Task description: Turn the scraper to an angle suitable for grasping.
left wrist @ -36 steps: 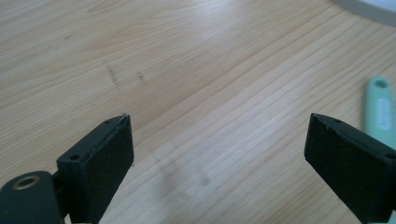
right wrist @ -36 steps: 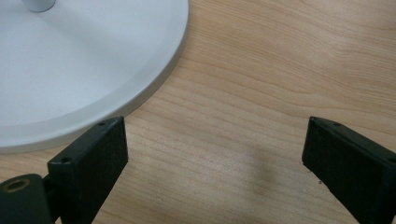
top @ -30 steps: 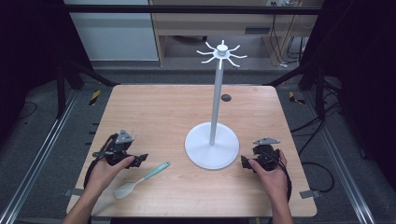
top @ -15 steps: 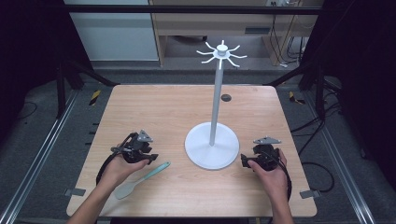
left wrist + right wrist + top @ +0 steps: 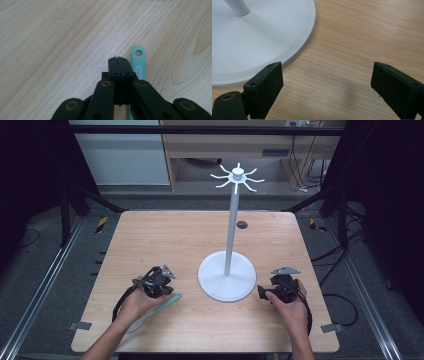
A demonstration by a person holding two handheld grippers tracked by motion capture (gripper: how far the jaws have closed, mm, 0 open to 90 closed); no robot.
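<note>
Mint-green plastic spatula (image 5: 138, 67) lies flat on the wooden table (image 5: 165, 235), left of the white stand (image 5: 227, 279). Left claw (image 5: 119, 60) fully closed, empty, beside its holed handle. Right claw (image 5: 325, 83) wide open, empty, right of the round base.

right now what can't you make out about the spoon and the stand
- Mint spoon: in the left gripper view the shut left gripper covers its lower part; in the high view the hand hides part of it.
- White stand: the right gripper view's top edge cuts off its pole.
- Stand's hooks: too small in the high view to count surely.
</note>
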